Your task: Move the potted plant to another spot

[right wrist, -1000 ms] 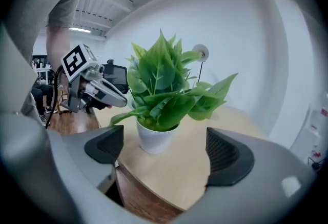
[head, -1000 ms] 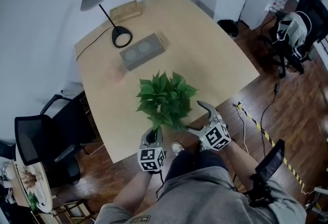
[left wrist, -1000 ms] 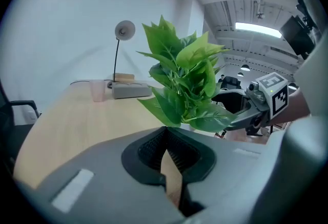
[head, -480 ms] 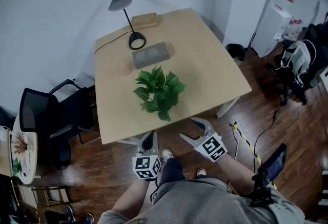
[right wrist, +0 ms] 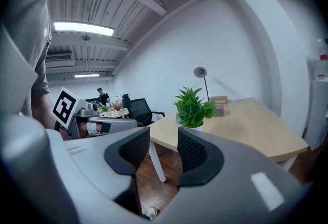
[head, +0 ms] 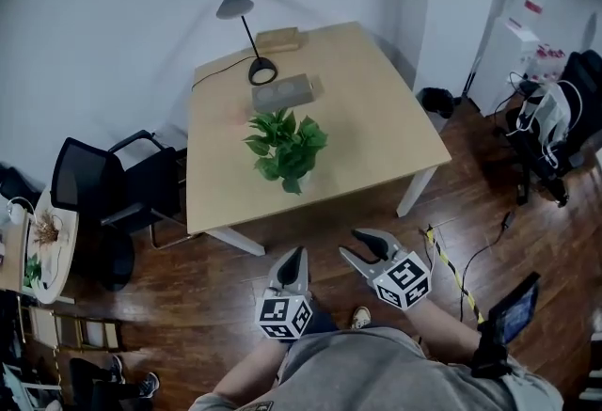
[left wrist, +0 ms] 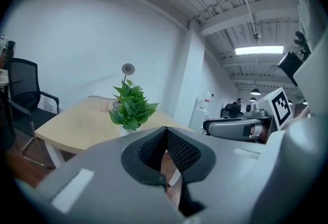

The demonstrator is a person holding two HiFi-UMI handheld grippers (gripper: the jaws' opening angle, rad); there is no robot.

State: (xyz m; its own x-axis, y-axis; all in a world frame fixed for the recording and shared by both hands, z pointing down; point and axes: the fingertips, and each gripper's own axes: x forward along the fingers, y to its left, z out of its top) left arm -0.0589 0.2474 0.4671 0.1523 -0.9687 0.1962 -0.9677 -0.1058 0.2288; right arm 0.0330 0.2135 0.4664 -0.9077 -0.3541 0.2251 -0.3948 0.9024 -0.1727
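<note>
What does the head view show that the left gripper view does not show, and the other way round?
Only the head view: the striped tape on the floor and the grey box near the potted plant. Only the left gripper view: the ceiling light, and the left gripper seen up close, its jaws together with nothing between them. Both: the potted plant standing on the table, the lamp and the black chair.

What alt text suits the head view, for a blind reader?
A potted plant stands on a wooden table, a desk lamp and a grey box behind it. The person stands back from the table with both grippers empty: the left gripper shut, the right gripper part open, its jaws having just been closing.
</note>
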